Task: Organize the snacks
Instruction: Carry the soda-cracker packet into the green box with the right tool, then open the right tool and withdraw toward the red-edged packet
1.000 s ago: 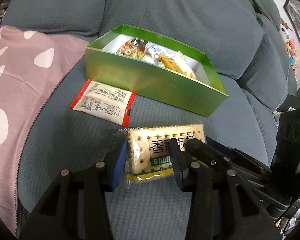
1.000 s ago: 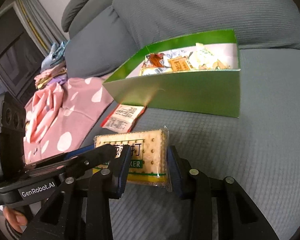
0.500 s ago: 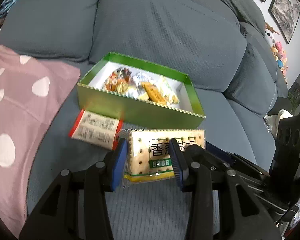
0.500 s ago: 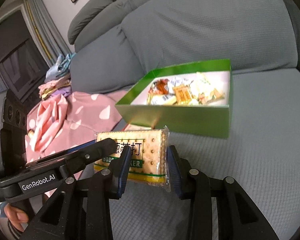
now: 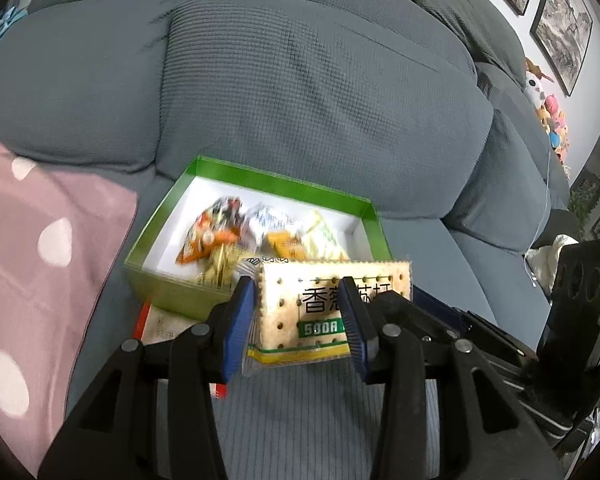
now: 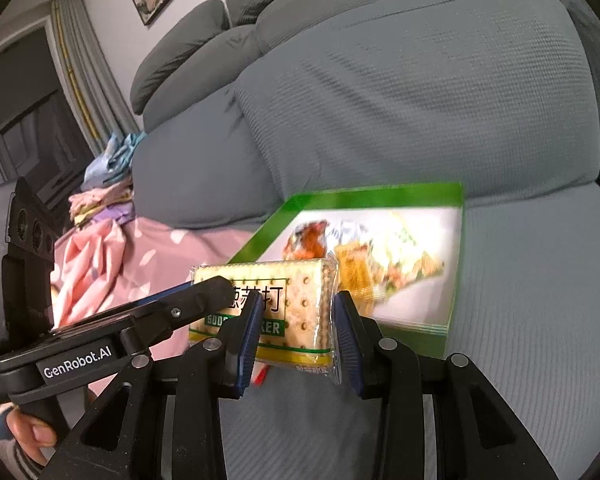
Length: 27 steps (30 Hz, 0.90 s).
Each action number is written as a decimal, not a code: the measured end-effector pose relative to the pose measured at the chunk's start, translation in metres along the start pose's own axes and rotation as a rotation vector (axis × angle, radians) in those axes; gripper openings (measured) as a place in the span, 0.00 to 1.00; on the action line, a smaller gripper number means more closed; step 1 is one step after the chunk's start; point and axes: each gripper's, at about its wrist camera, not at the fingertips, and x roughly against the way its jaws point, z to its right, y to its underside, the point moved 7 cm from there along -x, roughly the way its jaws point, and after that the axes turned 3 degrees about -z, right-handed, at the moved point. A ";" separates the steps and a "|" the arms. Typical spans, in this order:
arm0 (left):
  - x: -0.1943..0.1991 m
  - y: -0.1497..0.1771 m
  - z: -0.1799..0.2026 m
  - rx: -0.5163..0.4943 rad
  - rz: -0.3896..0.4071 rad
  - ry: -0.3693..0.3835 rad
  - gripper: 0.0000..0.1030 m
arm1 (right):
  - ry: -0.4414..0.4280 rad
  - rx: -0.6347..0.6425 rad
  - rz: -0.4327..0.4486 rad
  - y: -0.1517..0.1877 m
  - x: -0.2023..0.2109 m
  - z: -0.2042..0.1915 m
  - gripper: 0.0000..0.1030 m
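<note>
So both grippers have the same thing here: a flat rectangular pack of soda crackers in clear plastic wrap, held up off the grey sofa seat, just in front of the green cardboard box with a white inside that already holds a pile of small wrapped snacks. The left gripper has its blue fingers narrowed onto the pack's left end, and the right gripper pinches the other end, so each is closed on the pack rather than empty.

Handling-wise, I'd guess it's light and fairly stiff as a block, but crackers snap easily and that film looks slick, so squeezing harder is a bad idea. Gripping across the short ends, on the cracker stack and not on the loose crimped seal, seems the sane choice. Dropping it from height into the box would probably crumble corners.

A red-edged white sachet lies on the seat against the box's near wall, with a pink polka-dot blanket off to the side.
</note>
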 end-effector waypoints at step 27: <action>-0.082 -0.044 -0.043 0.038 -0.140 -0.083 0.76 | 0.160 -0.054 -0.097 -0.033 -0.083 0.056 0.48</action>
